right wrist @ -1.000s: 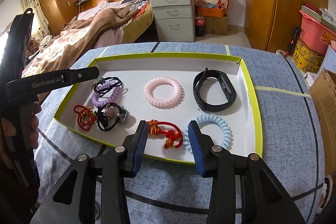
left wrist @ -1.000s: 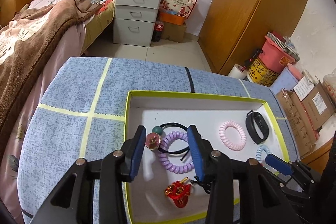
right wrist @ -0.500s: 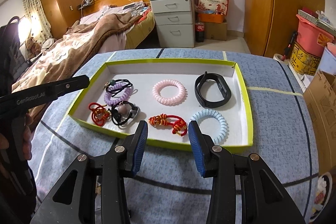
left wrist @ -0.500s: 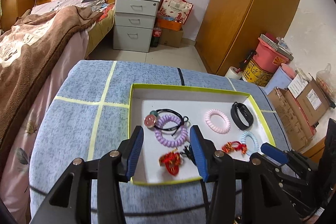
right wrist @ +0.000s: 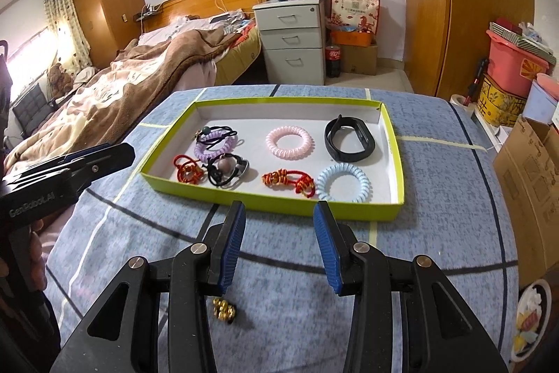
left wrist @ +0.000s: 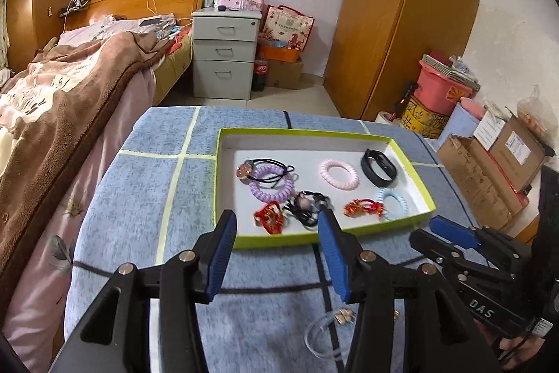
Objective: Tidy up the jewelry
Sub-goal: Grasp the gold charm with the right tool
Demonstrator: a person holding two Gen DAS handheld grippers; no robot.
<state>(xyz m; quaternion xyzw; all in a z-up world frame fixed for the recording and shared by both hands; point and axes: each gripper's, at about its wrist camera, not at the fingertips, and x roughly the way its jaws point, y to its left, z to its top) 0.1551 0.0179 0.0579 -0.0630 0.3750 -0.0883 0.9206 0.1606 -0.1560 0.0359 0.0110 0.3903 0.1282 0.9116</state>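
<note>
Blue checked cloth covers the desk (right wrist: pixel 436 198) in this bedroom, with a bed (right wrist: pixel 146 83) under a brown blanket off to the left, a grey drawer unit (right wrist: pixel 291 39) against the far wall and a wooden wardrobe (right wrist: pixel 468 2) to the right.

A shallow tray (right wrist: pixel 265 198) with a lime-green rim sits on the desk, and nearly all the jewelry lies inside it. Going left to right along its far row: a purple coil hair tie (right wrist: pixel 213 145) with a black elastic (right wrist: pixel 218 130) tangled over it, a pink coil hair tie (right wrist: pixel 288 142), then a black wristband (right wrist: pixel 349 138). Along the near row: a red knotted cord (right wrist: pixel 187 170), touching a black elastic with beads (right wrist: pixel 227 168), then a red and gold knotted bracelet (right wrist: pixel 288 182), just beside a pale blue coil hair tie (right wrist: pixel 344 182).

Two pieces lie outside the tray, on the cloth close to the grippers: a small cluster of gold beads (right wrist: pixel 223 310) and a clear loop (left wrist: pixel 323 334) with gold ends.

The left hand-held gripper (left wrist: pixel 277 250) hovers over the desk short of the tray's near edge, its blue-padded jaws spread wide and holding nothing. The right hand-held gripper (right wrist: pixel 279 243) hangs likewise in front of the tray, jaws wide apart and empty, with the gold beads below its left finger.
</note>
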